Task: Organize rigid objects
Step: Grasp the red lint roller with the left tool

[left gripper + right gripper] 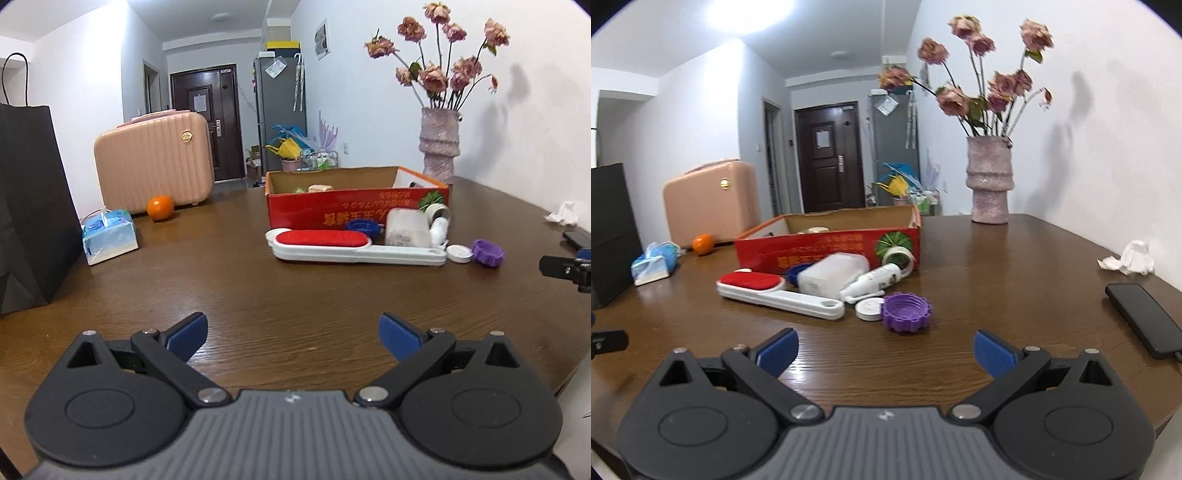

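Wood-grain worktop (pixel 960 258), big and brown. Far side there's a red cardboard box (pixel 827 247), and just in front sit a long white plastic lint brush (pixel 783 293), a ridged purple cap (pixel 906 311) and a round white lid (pixel 870 308). Left tongs (pixel 293 334) and right tongs (pixel 885 350) both gape wide, empty.

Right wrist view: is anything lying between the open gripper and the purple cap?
Nothing. In the right wrist view only bare wooden table lies between the right gripper and the purple cap.
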`<move>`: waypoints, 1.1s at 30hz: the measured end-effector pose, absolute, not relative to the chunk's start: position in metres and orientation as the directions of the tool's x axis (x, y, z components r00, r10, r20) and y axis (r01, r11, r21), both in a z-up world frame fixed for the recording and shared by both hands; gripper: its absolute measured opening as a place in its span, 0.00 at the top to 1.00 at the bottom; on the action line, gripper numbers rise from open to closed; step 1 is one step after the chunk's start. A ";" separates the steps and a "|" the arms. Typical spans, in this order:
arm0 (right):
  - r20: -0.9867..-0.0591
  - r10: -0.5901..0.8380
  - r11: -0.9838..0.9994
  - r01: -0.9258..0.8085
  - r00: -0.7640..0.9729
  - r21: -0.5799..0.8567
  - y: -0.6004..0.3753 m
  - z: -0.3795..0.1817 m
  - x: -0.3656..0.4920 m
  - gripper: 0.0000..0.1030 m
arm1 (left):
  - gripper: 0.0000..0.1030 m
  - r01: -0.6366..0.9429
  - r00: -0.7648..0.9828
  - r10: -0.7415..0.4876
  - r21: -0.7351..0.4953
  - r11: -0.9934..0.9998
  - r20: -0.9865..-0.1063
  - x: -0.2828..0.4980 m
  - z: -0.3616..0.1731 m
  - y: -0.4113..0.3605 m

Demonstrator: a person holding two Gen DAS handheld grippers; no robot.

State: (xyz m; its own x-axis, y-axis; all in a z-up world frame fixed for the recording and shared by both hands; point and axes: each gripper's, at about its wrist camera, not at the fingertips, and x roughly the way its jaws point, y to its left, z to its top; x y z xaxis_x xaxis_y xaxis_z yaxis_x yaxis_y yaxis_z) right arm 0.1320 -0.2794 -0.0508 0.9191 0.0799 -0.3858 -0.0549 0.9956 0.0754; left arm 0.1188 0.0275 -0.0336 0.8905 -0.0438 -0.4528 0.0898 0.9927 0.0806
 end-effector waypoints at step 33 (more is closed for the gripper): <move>-0.576 0.258 0.965 -0.240 0.776 0.108 -0.224 -0.065 0.302 0.75 | 0.25 0.113 0.758 -0.205 -0.186 0.976 -0.620 0.371 -0.048 0.064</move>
